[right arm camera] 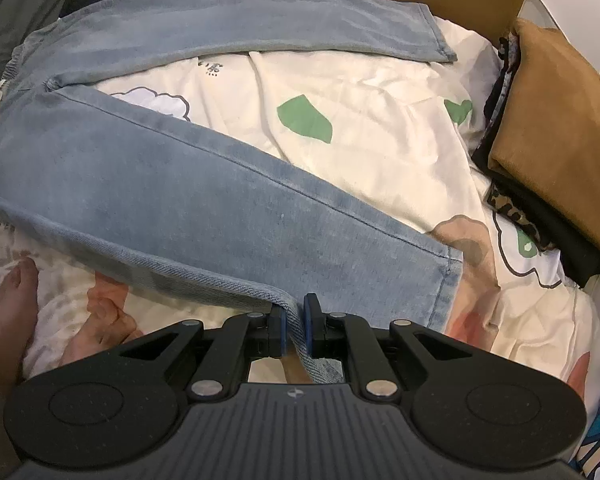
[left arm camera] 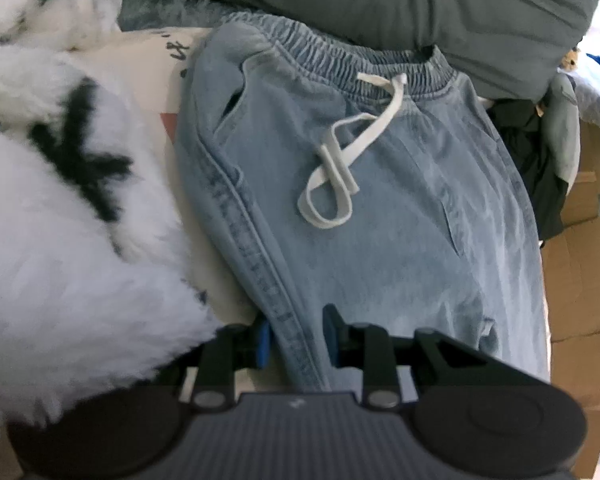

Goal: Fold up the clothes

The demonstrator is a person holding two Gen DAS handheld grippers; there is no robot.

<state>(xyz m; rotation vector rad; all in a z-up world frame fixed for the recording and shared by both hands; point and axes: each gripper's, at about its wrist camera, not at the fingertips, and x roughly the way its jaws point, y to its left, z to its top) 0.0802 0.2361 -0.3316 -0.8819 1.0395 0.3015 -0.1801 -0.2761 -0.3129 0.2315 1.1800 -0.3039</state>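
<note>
My right gripper (right arm camera: 295, 322) is clenched on the near leg's outer seam by the hem, my left gripper (left arm camera: 296, 334) pinching the same side seam nearer the hip. The jeans (right arm camera: 148, 168) lie flat on the sheet (right arm camera: 380, 152), waistband (left arm camera: 340, 60) away from my left, legs splayed toward my right. Both bites are thin edge grips, so I judge a lift could slip a seam free, skewing the fold.

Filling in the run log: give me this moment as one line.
task: fold clothes | left gripper: shut on jeans side seam | right gripper: shut on jeans leg hem edge | jeans: spread on bedsheet
</note>
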